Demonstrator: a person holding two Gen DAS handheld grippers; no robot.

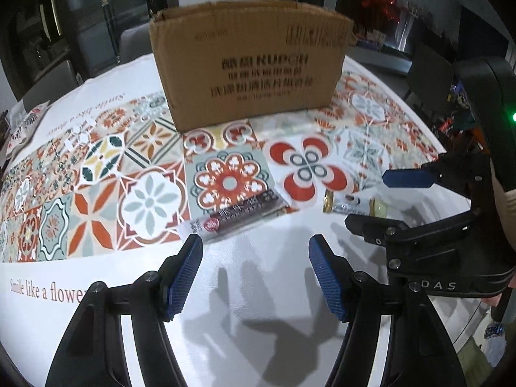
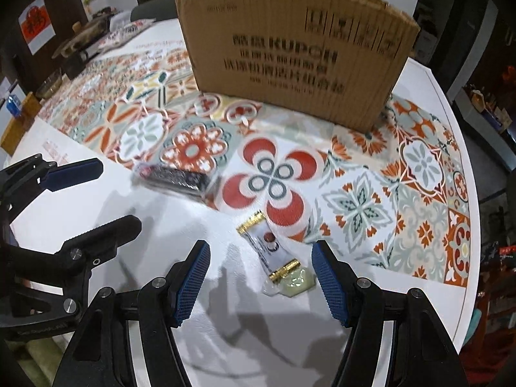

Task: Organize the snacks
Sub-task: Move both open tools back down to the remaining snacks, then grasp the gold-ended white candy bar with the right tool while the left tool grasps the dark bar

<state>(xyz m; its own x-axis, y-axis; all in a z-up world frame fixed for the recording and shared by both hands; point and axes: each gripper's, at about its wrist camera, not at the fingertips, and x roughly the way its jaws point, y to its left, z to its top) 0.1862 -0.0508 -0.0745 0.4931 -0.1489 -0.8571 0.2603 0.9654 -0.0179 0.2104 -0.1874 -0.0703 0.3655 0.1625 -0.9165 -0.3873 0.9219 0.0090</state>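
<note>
A dark long snack pack (image 1: 240, 211) lies on the tablecloth just ahead of my left gripper (image 1: 256, 248), which is open and empty. It also shows in the right wrist view (image 2: 175, 179). A small white snack with gold ends (image 2: 274, 246) lies just ahead of my right gripper (image 2: 259, 253), which is open and empty. A pale clear-wrapped piece (image 2: 295, 282) lies against its near end. The same snack (image 1: 353, 204) shows in the left wrist view beside the right gripper (image 1: 377, 200). A cardboard box (image 1: 251, 64) stands open-topped behind both, and it also shows in the right wrist view (image 2: 296, 54).
The round table (image 2: 429, 74) carries a tile-patterned cloth (image 1: 96, 193). Its edge curves along the right. A small patterned pack (image 1: 24, 125) lies at the far left. Chairs and dark furniture stand beyond the table. A wooden block (image 2: 19, 122) and clutter sit at the left.
</note>
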